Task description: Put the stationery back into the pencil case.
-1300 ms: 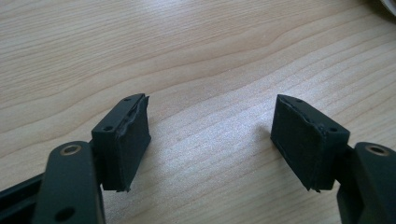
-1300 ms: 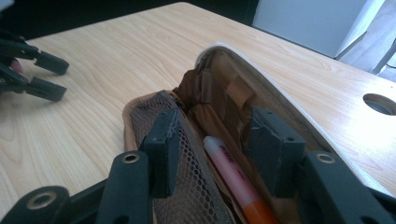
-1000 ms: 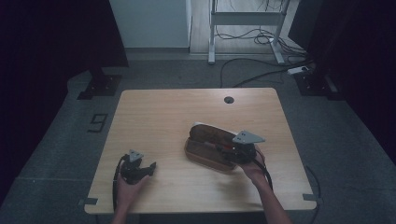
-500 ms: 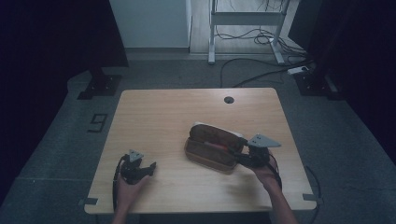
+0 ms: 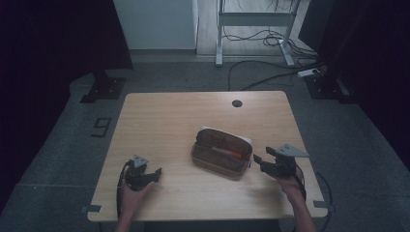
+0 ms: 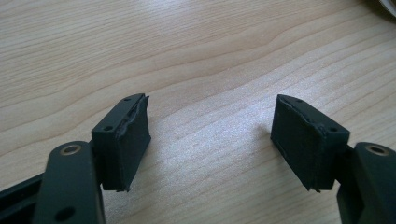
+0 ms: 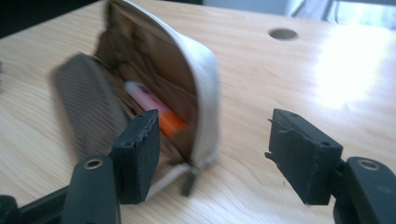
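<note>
1. High view: we see a brown pencil case [image 5: 221,152] lying open near the middle of the wooden table [image 5: 169,121], a little toward the right half, with an orange thing [image 5: 228,152] inside it.
2. The right gripper [image 5: 259,161] sits just beside the case's right end, apart from it, held by the person's right hand [image 5: 288,180] near the table's front right corner.
3. In the right gripper view we find its jaws standing wide, having just been opening, with nothing between the pads; the right gripper [image 7: 212,151] points at the case's zip end.
4. That view shows the pencil case [image 7: 140,88] gaping, its pale-edged flap upright, and the orange thing [image 7: 156,112], pale at its far end, lying in the bottom; the picture is blurred, so we cannot tell what the thing is.
5. The left gripper [image 5: 155,172] rests at the front left of the table in the left hand [image 5: 131,191], well apart from the case.
6. In the left gripper view we see the left gripper [image 6: 212,133] with jaws spread wide over bare wood, gripping nothing.
7. A round cable hole [image 5: 236,103] lies near the table's far edge.
</note>
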Motion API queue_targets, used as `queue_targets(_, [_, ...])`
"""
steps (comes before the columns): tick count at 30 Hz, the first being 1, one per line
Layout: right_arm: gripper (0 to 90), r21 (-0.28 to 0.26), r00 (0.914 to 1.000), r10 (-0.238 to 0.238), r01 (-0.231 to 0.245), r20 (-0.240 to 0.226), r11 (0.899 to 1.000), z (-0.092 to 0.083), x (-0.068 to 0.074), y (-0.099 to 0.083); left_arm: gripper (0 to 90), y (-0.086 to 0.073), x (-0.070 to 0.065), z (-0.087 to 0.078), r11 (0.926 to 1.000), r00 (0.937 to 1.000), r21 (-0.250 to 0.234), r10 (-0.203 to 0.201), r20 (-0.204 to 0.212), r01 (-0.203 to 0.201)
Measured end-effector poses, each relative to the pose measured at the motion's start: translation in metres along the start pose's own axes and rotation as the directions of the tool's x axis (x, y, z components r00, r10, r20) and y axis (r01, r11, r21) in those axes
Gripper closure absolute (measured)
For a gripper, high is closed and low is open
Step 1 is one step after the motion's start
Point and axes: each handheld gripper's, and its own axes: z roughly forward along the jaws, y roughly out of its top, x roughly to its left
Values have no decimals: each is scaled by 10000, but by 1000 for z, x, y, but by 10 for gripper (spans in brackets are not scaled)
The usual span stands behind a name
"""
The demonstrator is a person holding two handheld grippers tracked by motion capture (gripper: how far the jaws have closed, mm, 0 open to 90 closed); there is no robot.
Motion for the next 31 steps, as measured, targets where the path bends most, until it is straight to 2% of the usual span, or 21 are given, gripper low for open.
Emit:
queue_targets(6, [328,366,9973,370,-394,642,9986,-4,-20,-18,276,0,0,0,10000,10000,0,-2,0,2])
queue_targets(11, [327,626,9944,607,-662,869,9958,0,-31,-27,276,0,0,0,10000,10000,2,1,-2,-1])
queue_targets(13, [324,800,9937,567,-645,964,9947,2,-33,-31,276,0,0,0,10000,10000,1,-2,-1,2])
queue_targets(26, [322,850,9937,558,-642,976,9943,5,-33,-32,276,0,0,0,10000,10000,-1,-1,-1,1])
queue_targets(31, [313,1082,9945,470,-571,932,9925,8,-32,-32,276,0,0,0,10000,10000,0,-3,0,3])
